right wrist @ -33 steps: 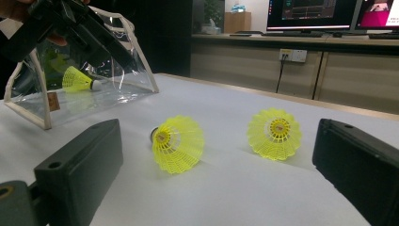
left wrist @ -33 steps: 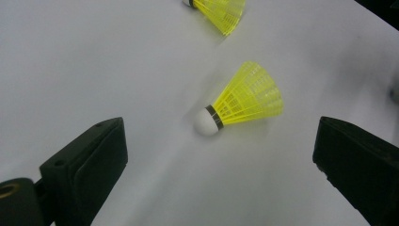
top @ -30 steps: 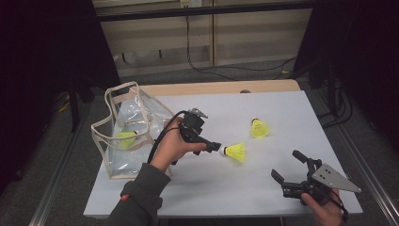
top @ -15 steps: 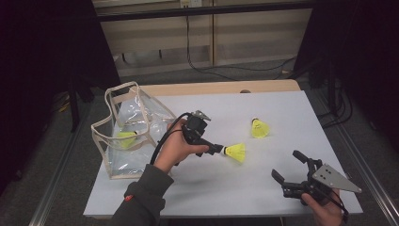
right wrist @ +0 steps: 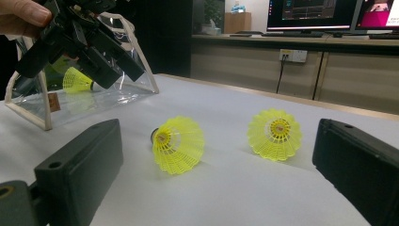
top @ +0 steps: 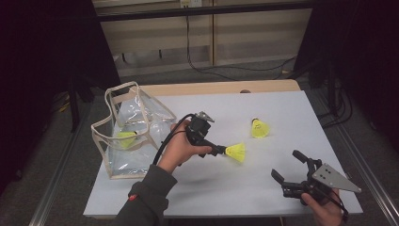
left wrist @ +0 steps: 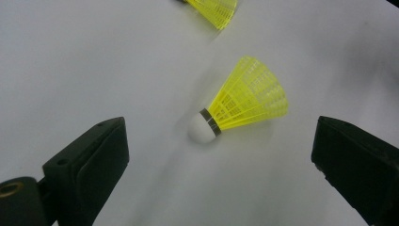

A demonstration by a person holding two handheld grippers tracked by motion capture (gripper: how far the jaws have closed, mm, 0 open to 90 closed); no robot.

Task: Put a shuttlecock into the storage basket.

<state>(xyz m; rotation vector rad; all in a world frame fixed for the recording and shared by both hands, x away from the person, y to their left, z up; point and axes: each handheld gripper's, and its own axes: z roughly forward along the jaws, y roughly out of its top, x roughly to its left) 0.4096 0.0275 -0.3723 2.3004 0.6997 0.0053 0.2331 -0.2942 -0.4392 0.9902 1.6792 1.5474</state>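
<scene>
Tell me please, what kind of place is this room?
Probably a lab or office set up for recording handling tasks. A white table stands on a rail frame, monitors sit on a counter behind it, and cables run along the floor.

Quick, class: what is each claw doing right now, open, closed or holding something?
Left claw: open, holding nothing, over a shuttlecock.
Right claw: open, holding nothing.
</scene>
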